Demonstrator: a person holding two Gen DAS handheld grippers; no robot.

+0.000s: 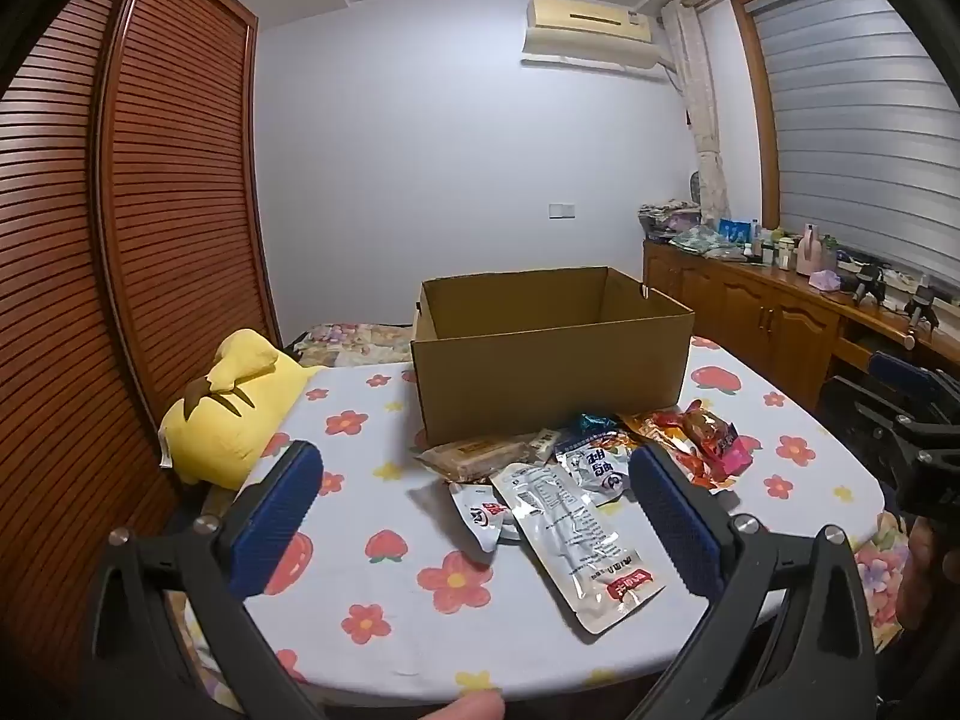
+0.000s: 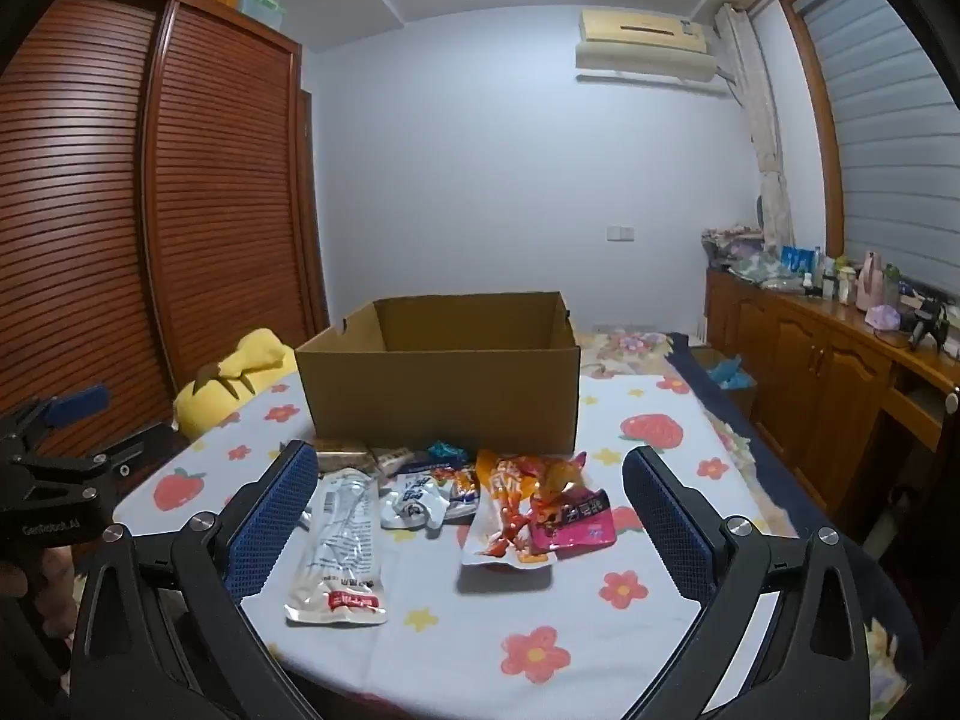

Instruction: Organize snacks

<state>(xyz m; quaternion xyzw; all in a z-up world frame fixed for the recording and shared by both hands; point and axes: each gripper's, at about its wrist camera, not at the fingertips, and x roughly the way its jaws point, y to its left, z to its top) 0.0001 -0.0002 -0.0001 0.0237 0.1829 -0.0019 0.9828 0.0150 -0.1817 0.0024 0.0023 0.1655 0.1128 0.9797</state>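
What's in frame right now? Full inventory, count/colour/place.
cardboard box: 1, brown, open top, on the cloth behind the snacks
snack packets: several, mixed colours, loose pile in front of the box
long clear packet: 1, clear with red label, nearest of the pile, left side
orange packet: 1, orange-red, right side of the pile
pink packet: 1, pink, overlapping the orange packet
cloth: 1, white with flowers and strawberries, under everything
plush toy: 1, yellow, left of the box
wardrobe: brown slatted doors, left wall
air conditioner: 1, cream, high on the back wall
cabinet: wooden, cluttered top, right
left claw: open, empty
right claw: open, empty
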